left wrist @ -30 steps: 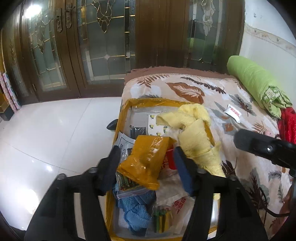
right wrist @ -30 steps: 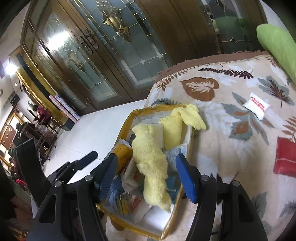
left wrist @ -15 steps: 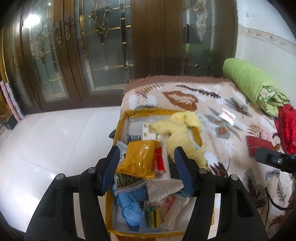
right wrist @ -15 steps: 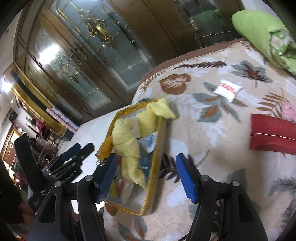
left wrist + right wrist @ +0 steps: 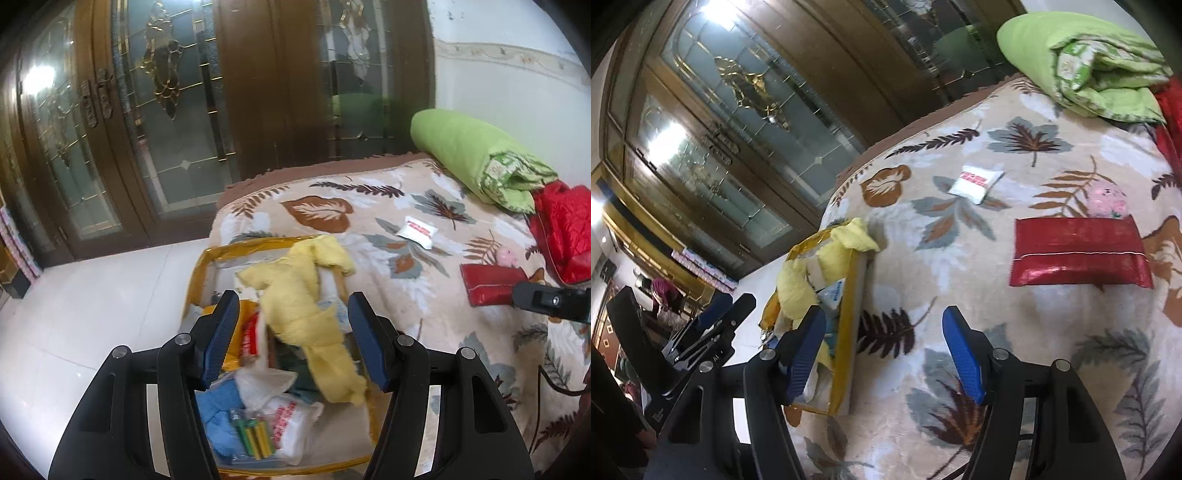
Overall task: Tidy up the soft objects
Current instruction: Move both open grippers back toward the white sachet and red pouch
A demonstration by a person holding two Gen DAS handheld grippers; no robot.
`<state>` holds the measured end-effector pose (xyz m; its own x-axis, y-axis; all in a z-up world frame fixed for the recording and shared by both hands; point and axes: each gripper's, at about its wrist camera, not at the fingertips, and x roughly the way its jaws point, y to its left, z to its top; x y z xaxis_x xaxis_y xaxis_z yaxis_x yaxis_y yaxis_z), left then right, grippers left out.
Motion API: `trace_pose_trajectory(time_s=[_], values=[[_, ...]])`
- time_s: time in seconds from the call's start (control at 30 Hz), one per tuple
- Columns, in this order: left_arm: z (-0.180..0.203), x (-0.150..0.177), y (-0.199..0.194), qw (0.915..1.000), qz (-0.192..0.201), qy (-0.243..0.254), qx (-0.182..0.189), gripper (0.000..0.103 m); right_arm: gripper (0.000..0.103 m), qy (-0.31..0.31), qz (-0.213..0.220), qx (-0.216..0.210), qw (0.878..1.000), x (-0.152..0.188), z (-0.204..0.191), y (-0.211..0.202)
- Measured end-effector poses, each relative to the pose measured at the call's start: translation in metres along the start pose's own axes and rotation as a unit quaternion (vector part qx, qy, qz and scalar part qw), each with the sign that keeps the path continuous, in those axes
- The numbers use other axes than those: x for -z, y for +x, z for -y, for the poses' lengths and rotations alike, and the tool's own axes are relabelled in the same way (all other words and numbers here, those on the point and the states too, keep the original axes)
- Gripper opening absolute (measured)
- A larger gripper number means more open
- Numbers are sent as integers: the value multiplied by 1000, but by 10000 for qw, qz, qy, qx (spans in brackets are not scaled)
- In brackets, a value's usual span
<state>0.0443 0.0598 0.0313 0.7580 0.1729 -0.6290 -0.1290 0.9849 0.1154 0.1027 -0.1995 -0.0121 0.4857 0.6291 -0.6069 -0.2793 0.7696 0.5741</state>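
Note:
A clear bag with a yellow rim (image 5: 207, 258) lies open at the bed's left edge, full of packets and cloths. A yellow fluffy towel (image 5: 299, 295) drapes over its contents and rim; it also shows in the right wrist view (image 5: 798, 280). My left gripper (image 5: 293, 339) is open and empty above the bag. My right gripper (image 5: 884, 354) is open and empty over the leaf-print blanket (image 5: 960, 280), right of the bag (image 5: 846, 332). A red pouch (image 5: 1078, 251), a small white packet (image 5: 977, 181) and a pink soft item (image 5: 1106, 201) lie on the blanket.
A rolled green quilt (image 5: 476, 158) and a red quilted item (image 5: 565, 229) lie at the bed's far right. Dark wooden glass-panelled doors (image 5: 166, 110) stand behind. White tile floor (image 5: 92, 314) lies left of the bed.
The left gripper has pulled back and up from the bag. The right gripper has swung right from over the bag to over the blanket, bringing the red pouch into view.

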Motion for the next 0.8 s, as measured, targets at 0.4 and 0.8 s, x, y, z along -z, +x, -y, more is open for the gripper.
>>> trace_pose_trajectory(time_s=[0.4,0.8], values=[[47,-9,28,9981,-192,202,547,62,71,-94,212,499,9985,-7,38,-16],[120,-65,135,9784,-832,400,1847,71,71,177,170,1081,9938,-20,96,-13]])
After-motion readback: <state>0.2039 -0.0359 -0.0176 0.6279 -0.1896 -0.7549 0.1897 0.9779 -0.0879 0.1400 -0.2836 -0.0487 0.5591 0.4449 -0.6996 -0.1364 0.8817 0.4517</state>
